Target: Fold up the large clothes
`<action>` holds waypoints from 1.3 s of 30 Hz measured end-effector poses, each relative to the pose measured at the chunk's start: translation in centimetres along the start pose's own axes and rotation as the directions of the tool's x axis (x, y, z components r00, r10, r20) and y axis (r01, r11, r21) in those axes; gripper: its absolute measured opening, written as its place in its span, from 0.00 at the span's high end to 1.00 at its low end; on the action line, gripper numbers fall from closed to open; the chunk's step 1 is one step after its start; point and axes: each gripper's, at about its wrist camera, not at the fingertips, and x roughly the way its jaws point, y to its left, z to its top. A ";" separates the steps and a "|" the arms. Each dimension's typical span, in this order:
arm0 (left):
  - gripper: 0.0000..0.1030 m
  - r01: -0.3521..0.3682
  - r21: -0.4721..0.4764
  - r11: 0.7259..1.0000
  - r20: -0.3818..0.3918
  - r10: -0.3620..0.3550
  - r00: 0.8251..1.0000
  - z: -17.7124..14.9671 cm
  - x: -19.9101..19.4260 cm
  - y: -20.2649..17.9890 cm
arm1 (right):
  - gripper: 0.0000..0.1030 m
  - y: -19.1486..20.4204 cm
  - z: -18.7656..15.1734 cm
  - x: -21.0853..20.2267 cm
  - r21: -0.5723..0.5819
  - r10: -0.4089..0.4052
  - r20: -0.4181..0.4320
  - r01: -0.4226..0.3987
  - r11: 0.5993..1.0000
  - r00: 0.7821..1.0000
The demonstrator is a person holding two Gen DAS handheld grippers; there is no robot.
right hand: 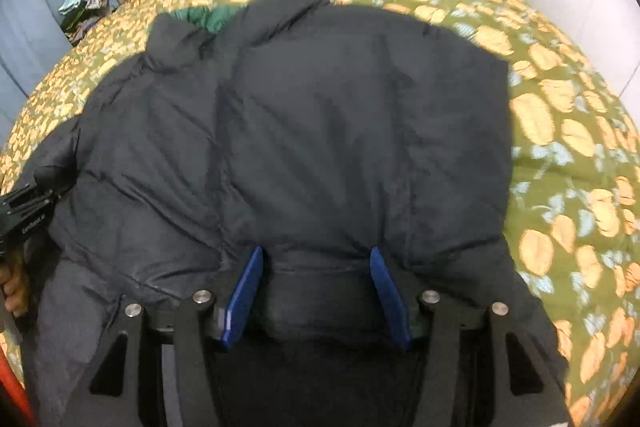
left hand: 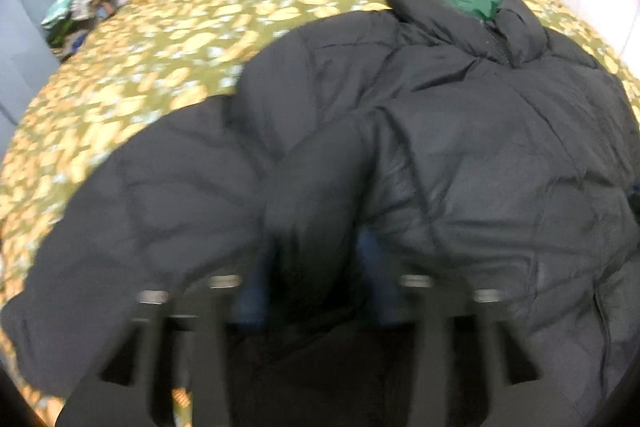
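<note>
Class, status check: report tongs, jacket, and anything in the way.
Right tongs clamped on jacket fold. Left tongs open, jacket between, blurred. Jacket on bed. Nothing in the way.

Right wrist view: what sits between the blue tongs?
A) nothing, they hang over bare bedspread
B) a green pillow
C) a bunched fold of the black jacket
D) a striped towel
C: a thick bunch of the black jacket fills the gap between the right tongs, which pinch it from both sides.
</note>
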 end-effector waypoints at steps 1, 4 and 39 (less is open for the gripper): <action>0.13 -0.015 -0.005 1.000 0.007 0.015 1.000 -0.5 -1.1 0.4 | 0.40 0.0 -0.1 -0.7 0.009 0.001 0.014 -0.001 1.000 1.000; 0.05 0.028 -0.036 0.999 0.041 -0.027 0.999 -2.5 -4.6 2.4 | 0.08 -0.5 -1.6 -4.2 0.056 0.033 0.092 -0.038 0.998 0.995; 0.97 -0.040 -0.903 0.428 0.037 0.170 0.985 -14.3 -6.7 30.5 | 0.06 3.9 -11.0 -14.8 0.099 0.263 0.217 -0.289 0.952 0.940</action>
